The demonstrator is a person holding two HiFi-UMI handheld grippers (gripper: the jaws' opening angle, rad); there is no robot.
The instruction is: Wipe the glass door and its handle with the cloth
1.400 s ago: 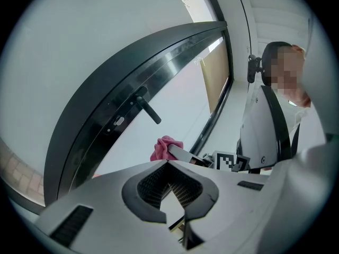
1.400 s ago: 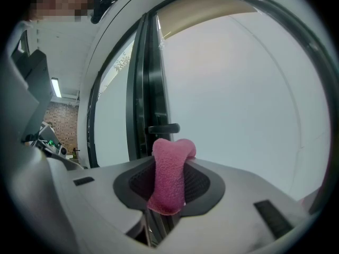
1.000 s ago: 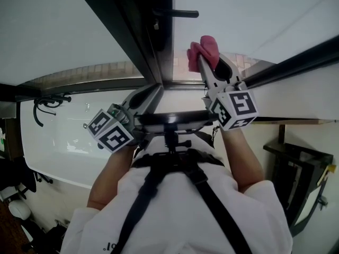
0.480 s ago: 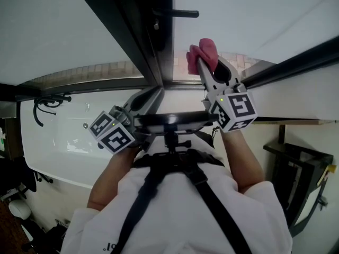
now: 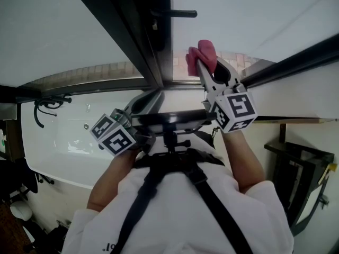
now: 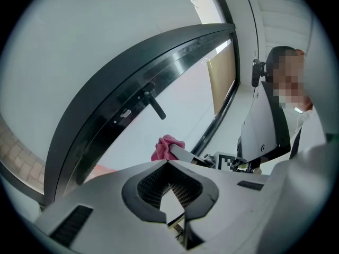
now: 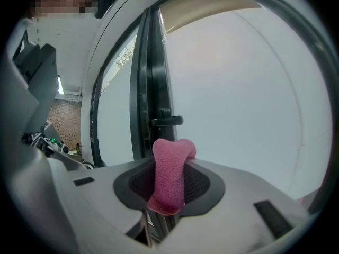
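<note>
Right gripper (image 7: 169, 187): jaws clamped on a fuzzy pink cloth (image 5: 202, 54), raised just below the black bar handle (image 5: 175, 14) of the dark-framed glass door (image 5: 243, 15). Left gripper (image 6: 168, 164): jaws pressed together, empty, further below-left of handle. Step judged: wiping the pane. Next calls for lifting the cloth onto the handle.

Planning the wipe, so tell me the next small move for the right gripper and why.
Probably ease the right gripper forward until the pink terry cloth meets the black lever handle: the cloth is clamped between its jaws, the handle lies straight ahead, seemingly not yet touched.
</note>
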